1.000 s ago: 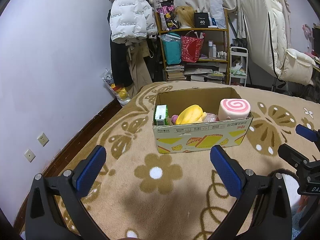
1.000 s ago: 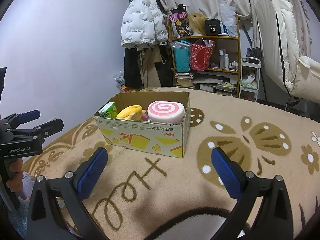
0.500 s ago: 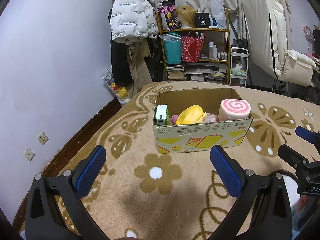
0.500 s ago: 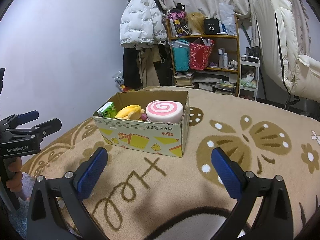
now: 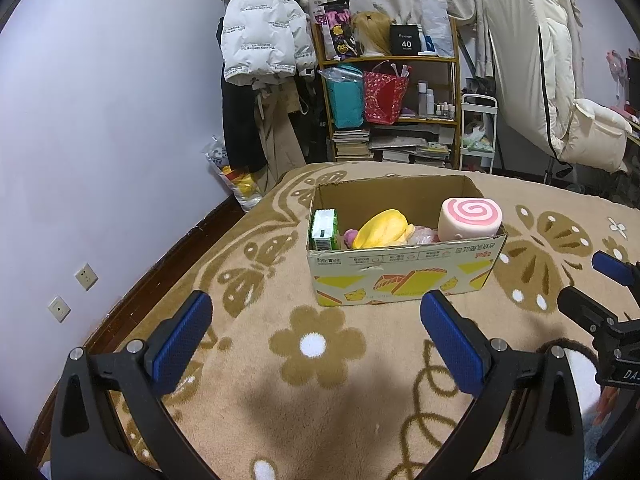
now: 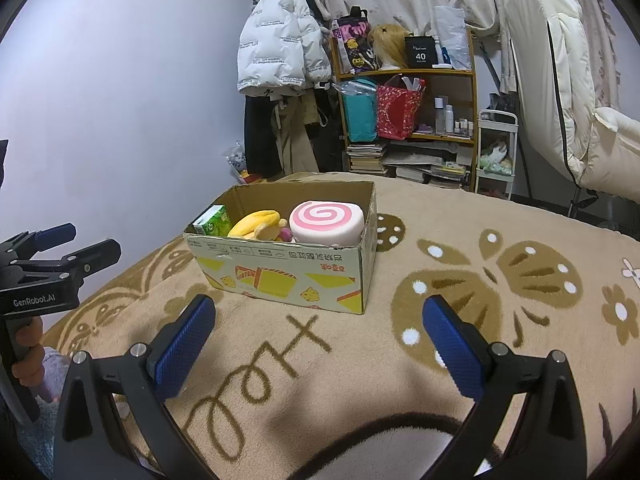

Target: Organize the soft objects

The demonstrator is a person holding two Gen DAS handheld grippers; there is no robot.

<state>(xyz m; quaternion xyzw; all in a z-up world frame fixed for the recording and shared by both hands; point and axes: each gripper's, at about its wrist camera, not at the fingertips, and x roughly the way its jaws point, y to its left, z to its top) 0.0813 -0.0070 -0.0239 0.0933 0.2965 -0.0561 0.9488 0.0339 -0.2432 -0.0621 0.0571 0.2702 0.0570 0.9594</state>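
An open cardboard box stands on the tan patterned blanket. Inside it lie a pink swirl roll cushion, a yellow banana plush, a green carton and a small pink toy. My left gripper hovers open in front of the box with nothing between its blue pads. My right gripper also stands open and empty, nearer the box's right corner. Each gripper shows at the edge of the other's view.
A wooden shelf with bags, books and bottles stands behind the bed, beside hanging coats. A white cart and a cream padded chair are at the right. The lilac wall runs along the left.
Almost nothing has moved. The right wrist view drifted slightly, so the box sits a little lower and further left than one second ago. Both grippers stayed open.
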